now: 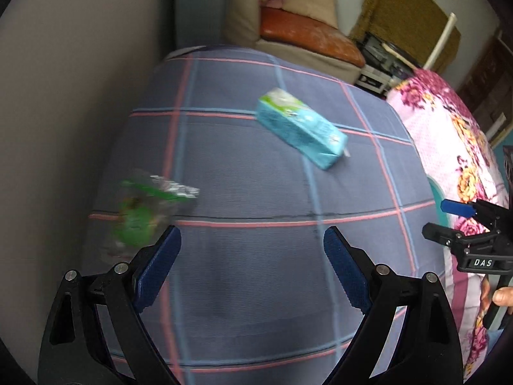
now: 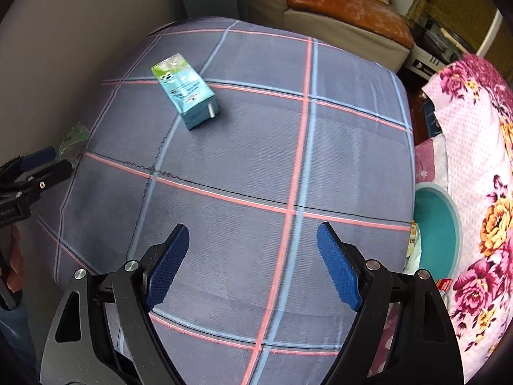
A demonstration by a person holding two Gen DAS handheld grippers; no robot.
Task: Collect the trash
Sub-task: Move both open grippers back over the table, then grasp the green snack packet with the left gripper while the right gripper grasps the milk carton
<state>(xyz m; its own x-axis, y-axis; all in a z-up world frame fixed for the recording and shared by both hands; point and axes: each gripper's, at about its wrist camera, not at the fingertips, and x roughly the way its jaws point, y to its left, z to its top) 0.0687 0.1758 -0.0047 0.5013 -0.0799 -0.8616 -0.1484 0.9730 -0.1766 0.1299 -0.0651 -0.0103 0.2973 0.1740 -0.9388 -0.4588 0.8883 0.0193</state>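
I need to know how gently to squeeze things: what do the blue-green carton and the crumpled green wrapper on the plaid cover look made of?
The carton looks like coated printed paperboard: crisp folded edges, slight sheen, a straw at one end. The wrapper seems thin clear plastic film with green print, crinkled and partly see-through, though blur leaves that uncertain.

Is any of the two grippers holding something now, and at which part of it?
Nothing is held. The left gripper and the right gripper are both open and empty above the checked bedsheet.
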